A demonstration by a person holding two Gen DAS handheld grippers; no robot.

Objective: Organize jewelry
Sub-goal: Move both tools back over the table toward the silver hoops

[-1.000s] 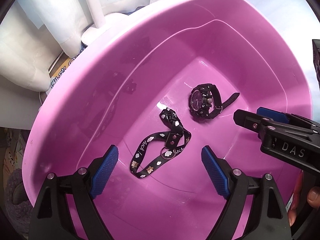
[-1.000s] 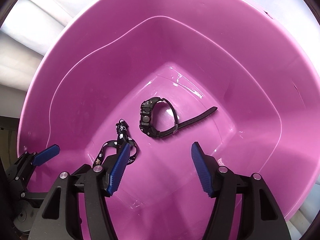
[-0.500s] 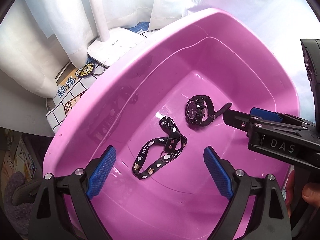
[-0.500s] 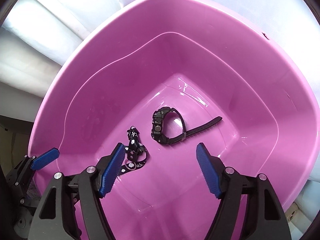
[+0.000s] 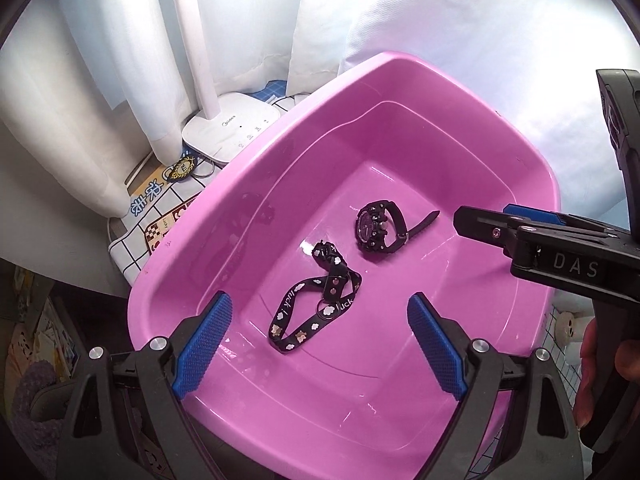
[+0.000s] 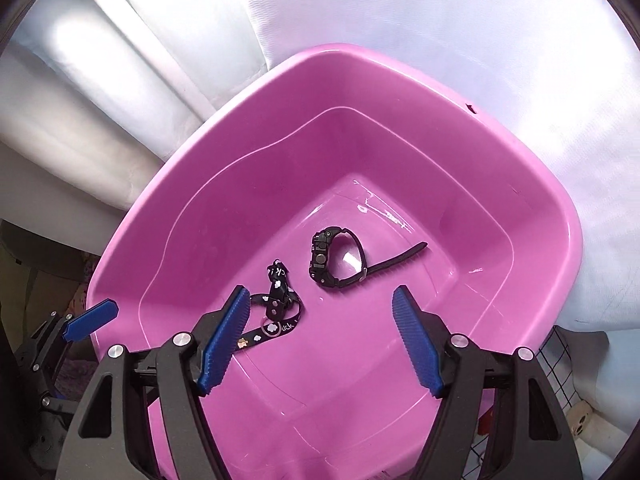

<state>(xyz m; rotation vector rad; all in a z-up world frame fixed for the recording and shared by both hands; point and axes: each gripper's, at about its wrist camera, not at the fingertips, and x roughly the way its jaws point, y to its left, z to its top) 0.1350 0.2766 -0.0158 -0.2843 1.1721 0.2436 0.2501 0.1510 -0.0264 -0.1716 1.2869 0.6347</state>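
Note:
A pink plastic basin [image 5: 400,60] [image 6: 360,50] holds a black digital watch [image 5: 376,232] [image 6: 324,256] and a black wrist strap with cloud prints [image 5: 312,312] [image 6: 276,308], lying side by side on its floor. My left gripper [image 5: 319,299] hovers open above the strap, nothing between its blue pads. To its right, my right gripper [image 6: 321,292] hangs open above the basin floor near the watch, also empty. In the left wrist view the right gripper's finger [image 5: 480,228] reaches in from the right. One left pad [image 6: 96,316] shows at the basin's left rim.
White curtains hang behind the basin. A white lamp base [image 5: 232,128] and a round badge keychain [image 5: 182,168] sit on a checked cloth at the back left. A hand [image 5: 608,364] holds the right gripper. A wire grid [image 6: 568,360] lies at the right.
Both grippers have risen away from the basin floor, so the whole basin and its surroundings now show. The right jaws spread wider. Watch and strap lie where they were.

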